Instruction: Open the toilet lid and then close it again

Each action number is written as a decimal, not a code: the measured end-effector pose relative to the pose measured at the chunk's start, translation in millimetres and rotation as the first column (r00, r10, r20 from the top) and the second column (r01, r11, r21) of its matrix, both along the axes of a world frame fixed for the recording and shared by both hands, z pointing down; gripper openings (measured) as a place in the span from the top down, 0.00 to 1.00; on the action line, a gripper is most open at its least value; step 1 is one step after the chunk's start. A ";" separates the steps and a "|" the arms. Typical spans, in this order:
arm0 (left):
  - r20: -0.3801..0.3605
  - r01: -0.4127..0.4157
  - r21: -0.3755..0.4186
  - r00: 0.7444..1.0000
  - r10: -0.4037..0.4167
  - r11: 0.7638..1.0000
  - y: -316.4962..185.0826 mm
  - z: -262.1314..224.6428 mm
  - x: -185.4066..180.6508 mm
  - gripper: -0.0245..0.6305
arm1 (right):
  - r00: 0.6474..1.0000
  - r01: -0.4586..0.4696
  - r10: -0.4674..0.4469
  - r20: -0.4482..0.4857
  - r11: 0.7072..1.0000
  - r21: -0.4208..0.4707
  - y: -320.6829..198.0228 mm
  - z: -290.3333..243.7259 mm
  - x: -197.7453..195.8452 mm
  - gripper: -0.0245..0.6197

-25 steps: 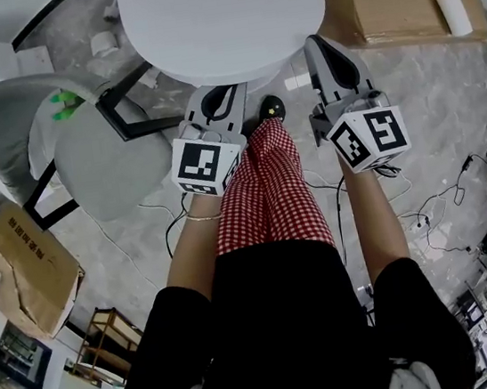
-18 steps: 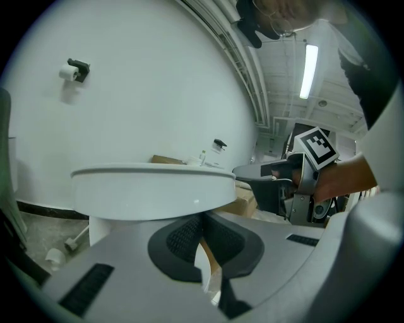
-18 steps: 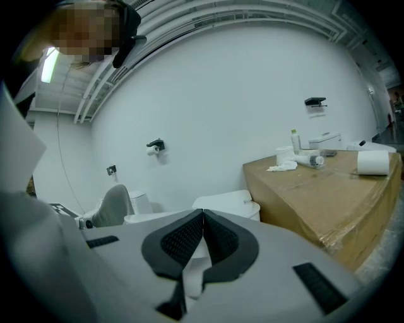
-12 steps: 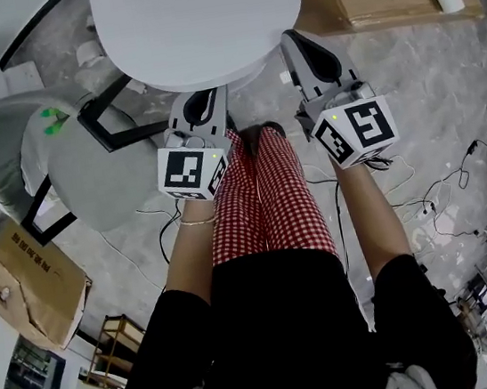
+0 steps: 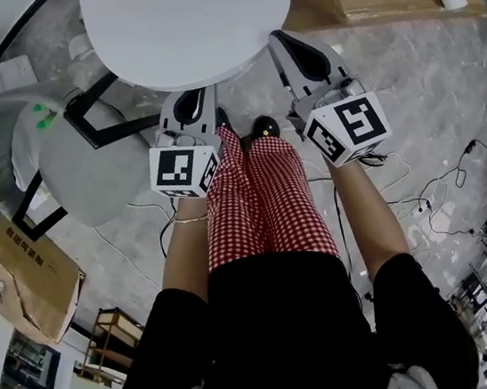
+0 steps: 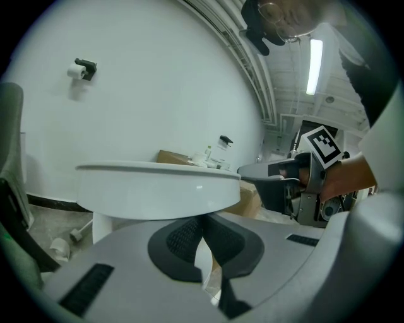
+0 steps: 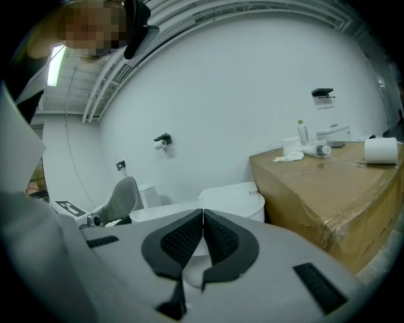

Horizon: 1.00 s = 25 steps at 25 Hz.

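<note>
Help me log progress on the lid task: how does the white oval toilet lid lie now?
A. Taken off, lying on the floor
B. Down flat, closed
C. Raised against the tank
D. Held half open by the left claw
B: the white oval toilet lid lies down flat, while the left claw and the right claw are both shut on nothing.
</note>
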<state>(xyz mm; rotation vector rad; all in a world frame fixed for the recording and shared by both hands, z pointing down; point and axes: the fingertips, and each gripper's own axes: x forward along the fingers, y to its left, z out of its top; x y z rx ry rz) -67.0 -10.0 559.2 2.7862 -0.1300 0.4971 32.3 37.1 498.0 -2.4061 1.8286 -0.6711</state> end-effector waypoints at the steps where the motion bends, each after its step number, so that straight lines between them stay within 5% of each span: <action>1: 0.003 0.002 -0.002 1.000 -0.002 1.000 0.8 1.8 -0.7 0.96 | 1.000 0.005 -0.005 0.003 1.000 -0.006 0.7 1.9 -0.7 0.93; 25: 0.042 0.017 -0.009 0.999 -0.016 1.000 12.9 39.9 -15.0 0.96 | 0.999 0.019 -0.017 0.037 0.999 -0.049 12.1 40.3 -11.4 0.93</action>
